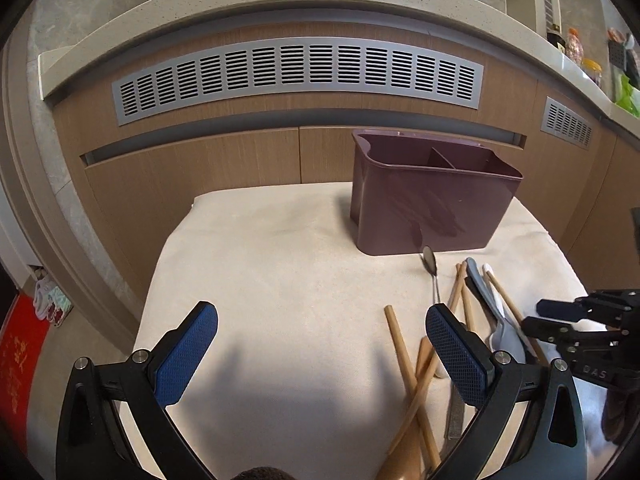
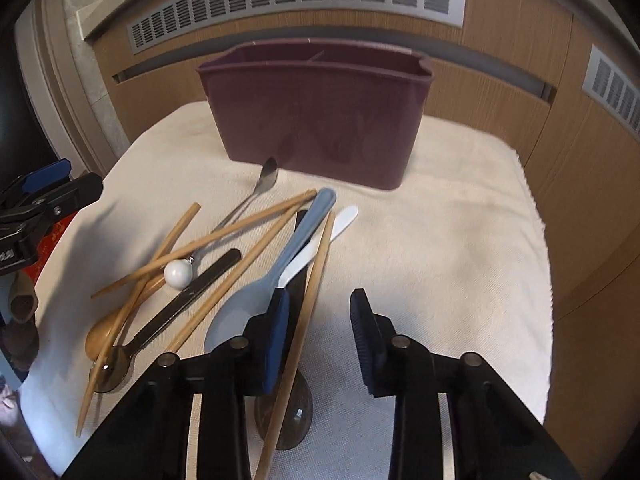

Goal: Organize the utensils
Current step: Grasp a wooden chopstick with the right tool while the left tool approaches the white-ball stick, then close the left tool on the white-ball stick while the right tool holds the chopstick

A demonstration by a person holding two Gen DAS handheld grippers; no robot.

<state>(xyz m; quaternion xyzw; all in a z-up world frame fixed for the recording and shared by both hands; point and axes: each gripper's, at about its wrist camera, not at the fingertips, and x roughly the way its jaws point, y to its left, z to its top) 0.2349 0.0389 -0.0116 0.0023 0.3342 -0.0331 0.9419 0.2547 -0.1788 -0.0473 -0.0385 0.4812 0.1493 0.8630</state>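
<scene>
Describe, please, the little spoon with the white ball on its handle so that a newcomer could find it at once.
Start at the maroon utensil holder on the cream cloth. Just in front of it lies a pile of chopsticks and spoons. The slim metal spoon points its bowl at the holder, and alone ends in a glossy white ball.

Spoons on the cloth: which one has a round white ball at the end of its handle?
The slim metal spoon, bowl nearest the maroon caddy. Its white ball sits among the chopsticks; the other spoons have plain handles.
</scene>
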